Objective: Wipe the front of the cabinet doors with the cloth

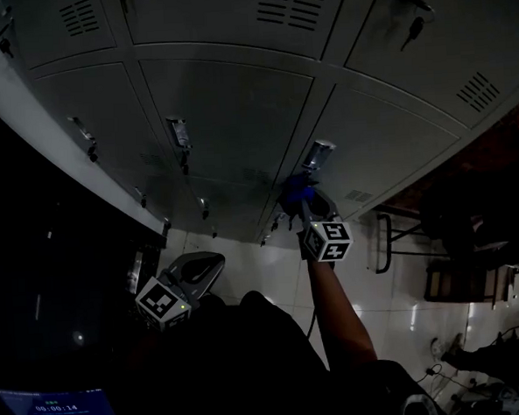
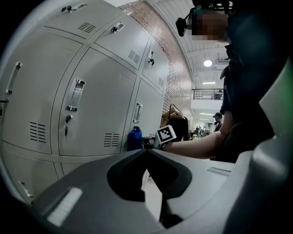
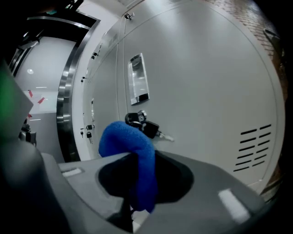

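Observation:
A blue cloth (image 3: 132,151) is pinched in my right gripper (image 3: 137,157), its folded end standing up in front of a grey locker door (image 3: 201,91) just below the key (image 3: 149,127) in the lock. In the head view the cloth (image 1: 295,191) meets the door under the metal handle (image 1: 317,155), with the right gripper (image 1: 305,210) behind it. From the left gripper view the cloth (image 2: 134,138) rests against the cabinet front (image 2: 98,109). My left gripper (image 2: 146,153) is shut and empty, held low (image 1: 202,271) away from the doors.
The grey lockers (image 1: 236,107) run in rows with handles, keys and vent slots. A brick wall (image 2: 171,73) lies past the cabinet's end. Glossy floor tiles (image 1: 397,299), a dark table frame (image 1: 393,238) and a screen (image 1: 52,406) sit below.

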`<state>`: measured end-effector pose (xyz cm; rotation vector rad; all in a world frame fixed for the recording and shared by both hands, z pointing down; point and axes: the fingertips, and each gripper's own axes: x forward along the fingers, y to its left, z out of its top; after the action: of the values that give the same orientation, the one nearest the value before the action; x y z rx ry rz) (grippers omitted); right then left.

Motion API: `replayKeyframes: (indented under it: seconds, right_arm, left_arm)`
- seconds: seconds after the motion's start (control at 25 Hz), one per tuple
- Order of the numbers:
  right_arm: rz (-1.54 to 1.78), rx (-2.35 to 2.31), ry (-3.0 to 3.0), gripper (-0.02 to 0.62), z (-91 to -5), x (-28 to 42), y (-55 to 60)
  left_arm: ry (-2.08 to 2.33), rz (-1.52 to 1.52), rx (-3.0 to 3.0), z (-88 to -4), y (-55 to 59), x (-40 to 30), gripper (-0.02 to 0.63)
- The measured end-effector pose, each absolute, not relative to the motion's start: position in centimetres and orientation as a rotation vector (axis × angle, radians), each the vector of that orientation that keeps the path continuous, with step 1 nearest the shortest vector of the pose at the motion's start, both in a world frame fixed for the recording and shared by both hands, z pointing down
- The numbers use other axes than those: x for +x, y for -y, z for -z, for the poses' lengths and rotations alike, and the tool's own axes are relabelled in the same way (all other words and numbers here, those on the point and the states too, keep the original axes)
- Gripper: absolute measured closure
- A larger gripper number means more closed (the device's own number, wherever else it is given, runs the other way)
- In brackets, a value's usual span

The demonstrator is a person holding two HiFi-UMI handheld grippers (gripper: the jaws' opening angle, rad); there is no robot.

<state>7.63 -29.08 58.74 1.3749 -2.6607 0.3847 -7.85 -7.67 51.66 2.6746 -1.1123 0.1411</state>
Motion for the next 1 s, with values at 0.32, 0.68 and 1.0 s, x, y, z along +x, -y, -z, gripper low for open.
replayKeyframes:
  seconds: [0.32, 0.68, 1.0]
  right_arm:
    - [-0.329, 1.452, 2.626, 0.517, -59.3, 11.9, 29.4]
    - [-0.301, 1.630, 2.526, 0.517, -59.4, 20.6, 29.8]
    - [-0.283, 1.779, 2.433, 0.517, -59.3, 28.2, 30.0]
  left_arm:
    - [1.124, -0.176, 2.652, -52.2, 7.4, -6.9, 0.606]
    - [1.058, -0.184, 2.689, -52.4, 7.9, -2.9, 0.606]
    - [1.011, -0.203, 2.727, -53.0, 7.6, 0.2, 0.606]
